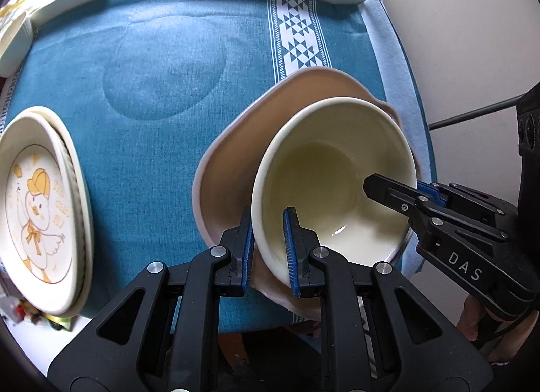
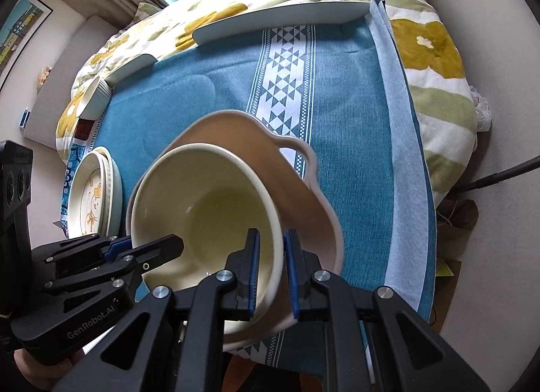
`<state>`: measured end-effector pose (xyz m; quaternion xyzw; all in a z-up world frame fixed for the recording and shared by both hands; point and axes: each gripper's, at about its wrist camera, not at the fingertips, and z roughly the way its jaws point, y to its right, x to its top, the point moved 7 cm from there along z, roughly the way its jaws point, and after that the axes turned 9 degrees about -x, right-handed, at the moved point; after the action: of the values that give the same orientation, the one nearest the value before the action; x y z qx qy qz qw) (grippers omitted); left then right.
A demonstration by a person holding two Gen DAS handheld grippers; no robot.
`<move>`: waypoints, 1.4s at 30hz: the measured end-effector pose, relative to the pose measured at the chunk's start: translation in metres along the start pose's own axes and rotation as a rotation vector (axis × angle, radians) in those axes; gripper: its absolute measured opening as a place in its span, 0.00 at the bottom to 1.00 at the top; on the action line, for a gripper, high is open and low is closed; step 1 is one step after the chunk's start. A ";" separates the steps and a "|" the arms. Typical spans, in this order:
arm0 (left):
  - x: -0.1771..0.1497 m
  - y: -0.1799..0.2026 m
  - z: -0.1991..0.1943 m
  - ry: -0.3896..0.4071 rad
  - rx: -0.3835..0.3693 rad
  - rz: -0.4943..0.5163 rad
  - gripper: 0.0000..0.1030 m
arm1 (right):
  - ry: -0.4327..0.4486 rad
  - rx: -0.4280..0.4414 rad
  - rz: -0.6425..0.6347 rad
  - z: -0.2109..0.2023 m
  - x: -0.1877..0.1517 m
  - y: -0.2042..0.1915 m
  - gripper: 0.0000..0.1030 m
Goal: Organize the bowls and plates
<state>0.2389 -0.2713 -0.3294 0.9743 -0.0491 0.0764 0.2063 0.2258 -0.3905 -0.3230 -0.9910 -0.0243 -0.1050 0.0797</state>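
Black linkage arms fill the foreground of both wrist views, ending in blue-padded fingers. Left gripper [image 1: 268, 240]: jaws closed on the near rim of a cream bowl [image 1: 324, 169], one pad outside the wall, the other inside. Right gripper [image 2: 272, 267]: jaws likewise clamped across the rim of the same cream bowl [image 2: 202, 209], at the opposite side; in the left wrist view this gripper [image 1: 418, 191] enters from the right edge, with part of a hand [image 1: 472, 321] visible beneath it. The bowl is tilted, its glazed interior facing the cameras.

Directly under and behind the bowl sits a pink handled dish [image 1: 236, 155], wider than the bowl, with a loop handle [image 2: 300, 152] on its far side; whether the two touch cannot be told. Both are above a teal tablecloth [image 1: 152, 54] bearing a white geometric band [image 1: 297, 30].

At the left edge of the cloth lies a stack of cream plates [image 1: 77, 196], the top one printed with a cartoon duck [image 1: 37, 209]. Along the far edge of the cloth rest two pale flat dishes [image 2: 280, 20] and a small ribbed bowl [image 2: 94, 98], against a floral blanket [image 2: 432, 41].
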 end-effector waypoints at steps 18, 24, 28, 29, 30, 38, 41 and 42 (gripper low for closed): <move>0.001 -0.003 0.004 0.014 0.088 0.065 0.14 | 0.002 0.014 -0.007 -0.001 0.003 0.000 0.13; 0.001 -0.002 -0.010 0.047 0.095 0.076 0.14 | 0.029 0.022 -0.002 -0.013 0.002 0.000 0.13; 0.001 0.002 -0.023 0.070 0.092 0.081 0.14 | 0.062 0.009 0.006 -0.027 0.004 0.003 0.13; 0.001 0.002 -0.027 0.074 0.086 0.076 0.14 | 0.071 0.004 0.007 -0.031 0.004 0.004 0.13; 0.000 0.001 -0.031 0.079 0.080 0.073 0.14 | 0.081 0.003 0.008 -0.037 0.004 0.004 0.13; 0.005 0.002 -0.084 0.208 0.074 0.087 0.21 | 0.171 0.019 -0.022 -0.081 0.012 -0.008 0.14; 0.008 -0.009 -0.110 0.289 0.125 0.085 0.71 | 0.203 0.036 -0.035 -0.093 0.016 -0.016 0.14; 0.008 -0.014 -0.120 0.324 0.143 0.082 0.87 | 0.213 0.037 -0.042 -0.097 0.017 -0.019 0.14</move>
<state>0.2330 -0.2097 -0.2250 0.9586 -0.0495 0.2440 0.1385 0.2218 -0.3873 -0.2233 -0.9719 -0.0386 -0.2108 0.0978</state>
